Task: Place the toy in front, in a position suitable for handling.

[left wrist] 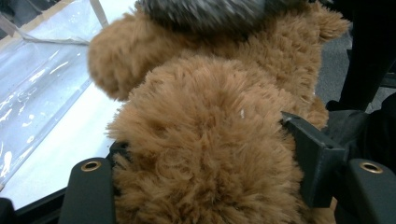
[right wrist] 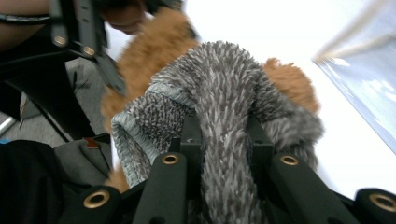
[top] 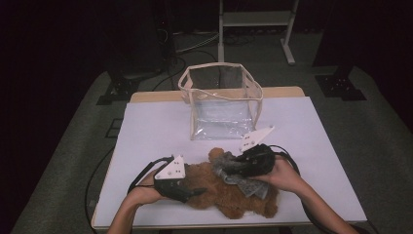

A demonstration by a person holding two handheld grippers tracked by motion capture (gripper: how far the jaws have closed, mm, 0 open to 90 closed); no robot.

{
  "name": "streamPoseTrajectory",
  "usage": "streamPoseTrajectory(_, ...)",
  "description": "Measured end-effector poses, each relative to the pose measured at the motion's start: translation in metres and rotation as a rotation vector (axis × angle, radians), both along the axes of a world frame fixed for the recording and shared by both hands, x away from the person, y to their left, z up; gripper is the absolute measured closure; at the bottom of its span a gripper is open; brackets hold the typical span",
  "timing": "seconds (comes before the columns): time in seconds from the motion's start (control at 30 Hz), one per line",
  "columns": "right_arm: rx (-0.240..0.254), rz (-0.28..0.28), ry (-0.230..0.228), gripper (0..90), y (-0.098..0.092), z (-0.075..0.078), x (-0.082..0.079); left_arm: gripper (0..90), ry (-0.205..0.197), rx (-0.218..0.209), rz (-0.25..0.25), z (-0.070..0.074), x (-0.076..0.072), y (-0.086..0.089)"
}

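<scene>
- Near, lower middle of the high view: brown teddy bear [top: 229, 195] lying flat on the white table [top: 146, 126]; grey knit garment [top: 241, 181] draped over its upper half.
- Left gripper [top: 197, 191], lower left of centre: jaws part-way open and pressed into a plush limb from both sides, as the left gripper view shows [left wrist: 205, 154]; gripping the bear.
- Right gripper [top: 229, 168], just right of centre: jaws nearly closed, pinching a fold of the garment [right wrist: 224, 116], which bulges up between them in the right gripper view.
- Farther up, centre: clear bag [top: 221, 102] standing open-topped, apart from the bear.
- Risks, as judged: thin fold slipping out of the right jaws if pulled hard, since only an edge seems caught; fur compressing and sliding from the left grip, letting the bear drag along with the garment; knit snagging on an arm or ear and stretching; bear nudging the bag over if tugged upward in frame.
</scene>
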State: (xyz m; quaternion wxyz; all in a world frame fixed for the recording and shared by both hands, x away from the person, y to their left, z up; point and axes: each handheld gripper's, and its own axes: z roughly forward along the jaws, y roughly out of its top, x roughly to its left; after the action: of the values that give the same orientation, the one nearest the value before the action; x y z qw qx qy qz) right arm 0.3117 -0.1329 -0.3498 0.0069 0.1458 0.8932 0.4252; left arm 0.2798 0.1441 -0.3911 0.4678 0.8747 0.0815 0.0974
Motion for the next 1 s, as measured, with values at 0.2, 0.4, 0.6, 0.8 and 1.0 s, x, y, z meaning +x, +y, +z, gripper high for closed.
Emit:
streamPoseTrajectory(0.2, -0.047, -0.003, -0.021, 74.2, -0.012, -0.003, -0.001, 32.3, 0.005, -0.003, 0.022, 0.000, 0.001, 0.003)
streamPoseTrajectory(0.4, -0.074, -0.062, -0.034, 74.3, -0.040, -0.002, -0.004, 31.4, 0.009, -0.010, 0.050, 0.001, 0.005, 0.000)
streamPoseTrajectory(0.6, -0.095, -0.017, -0.074, 74.3, -0.018, 0.001, -0.009, 31.7, 0.008, 0.007, 0.054, 0.002, 0.007, -0.003)
streamPoseTrajectory(0.8, -0.113, 0.077, -0.108, 74.2, 0.018, 0.000, -0.022, 31.1, 0.018, 0.010, 0.063, 0.003, 0.010, -0.001)
streamPoseTrajectory(1.0, -0.060, 0.011, -0.071, 74.2, -0.025, -0.004, -0.023, 33.8, 0.020, -0.014, 0.083, 0.006, 0.011, 0.009)
